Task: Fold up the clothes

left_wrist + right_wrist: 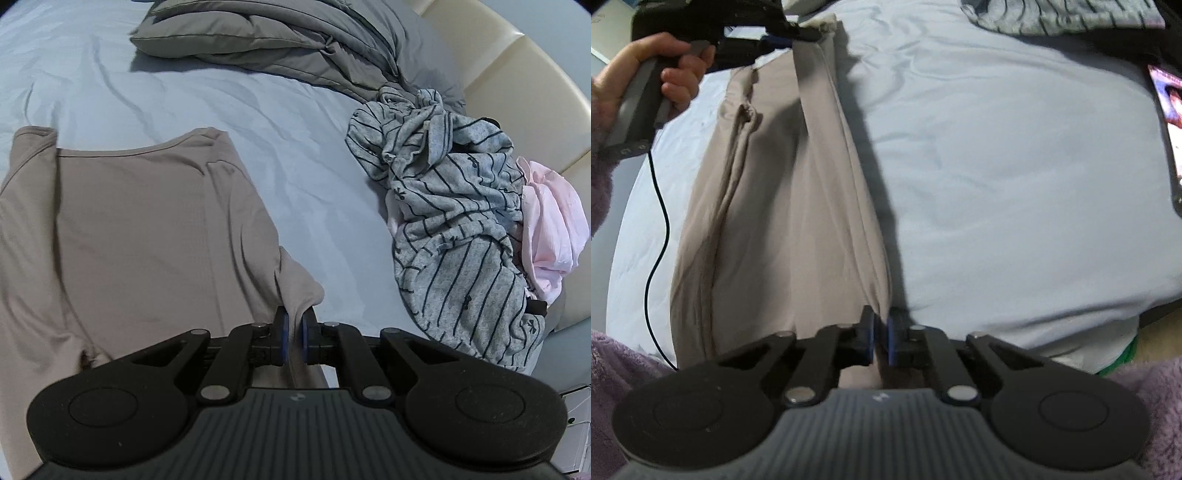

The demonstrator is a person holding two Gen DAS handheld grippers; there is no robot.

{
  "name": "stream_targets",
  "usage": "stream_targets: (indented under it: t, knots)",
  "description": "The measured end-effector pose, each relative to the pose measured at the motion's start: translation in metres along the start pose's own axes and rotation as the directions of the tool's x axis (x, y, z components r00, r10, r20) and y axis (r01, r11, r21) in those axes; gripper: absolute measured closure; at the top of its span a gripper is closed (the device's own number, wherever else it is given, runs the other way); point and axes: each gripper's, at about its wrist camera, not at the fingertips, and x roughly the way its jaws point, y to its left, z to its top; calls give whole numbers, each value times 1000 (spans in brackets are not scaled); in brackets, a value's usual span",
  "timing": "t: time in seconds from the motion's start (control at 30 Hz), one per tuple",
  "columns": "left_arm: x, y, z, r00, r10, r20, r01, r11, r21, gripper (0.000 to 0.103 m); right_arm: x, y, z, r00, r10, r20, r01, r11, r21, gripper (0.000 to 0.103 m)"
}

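Taupe shirt (pixel 147 229) lies spread on the bed (pixel 184 92), neckline toward the pillows, with one long edge raised off the sheet between my two tools. My left gripper (pixel 293 332) is pinching a bunched corner of that edge, cloth squeezed between the blue pads. My right gripper (pixel 881 338) is clamped on the other end of the same edge, and from its camera I see the fabric running taut up to the left gripper, held by a hand (pixel 646 77) at the top left.

Risks, as I judge them: both pinches are on small tufts, so a hard pull could slip the cloth free and drop the fold. If my two ends travel unevenly, the lifted strip will twist and land creased. The body of the shirt may drag across the sheet rather than hinge over. A loose black cable (pixel 657 229) hangs beside the fabric and could snag. The striped grey garment (pixel 461 229) and pink one (pixel 554 229) are well apart.
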Motion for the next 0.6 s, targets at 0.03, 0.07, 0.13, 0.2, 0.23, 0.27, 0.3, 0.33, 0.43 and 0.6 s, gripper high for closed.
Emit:
stream_targets:
  t: [0.03,0.07,0.13,0.2,0.23,0.27,0.3,0.33,0.43,0.6]
  knots:
    - [-1,3,0,1000,-3,2,3,1000,-5,98,-4,5,-1,1000,0,13,0,1000,-18,96]
    - [-2,6,1,1000,-7,4,7,1000,-8,98,-10,12,-2,1000,9,25,-8,999,-41,96]
    - [-5,12,1,1000,-16,7,16,1000,-16,98,-21,30,-5,999,34,43,-30,995,-98,96]
    - [-9,19,1,1000,-31,7,31,999,-31,98,-30,52,-8,997,55,58,-44,984,-172,96]
    - [-12,23,1,999,-38,10,39,998,-40,98,-32,63,-9,996,55,69,-39,975,-219,96]
    - [-15,28,1,999,-44,12,45,998,-47,98,-34,76,-12,995,57,78,-34,962,-270,96]
    - [-17,33,0,999,-47,14,48,997,-53,98,-34,85,-13,995,61,79,-33,951,-308,96]
    - [-19,37,-1,999,-50,16,50,997,-59,98,-32,92,-15,995,65,74,-37,942,-333,96]
    - [-24,54,-5,998,-64,21,65,995,-81,98,-22,108,-16,998,53,44,-32,920,-390,96]
    - [-25,95,-18,993,-110,35,114,981,-160,98,0,128,-17,1000,15,0,-13,885,-466,96]
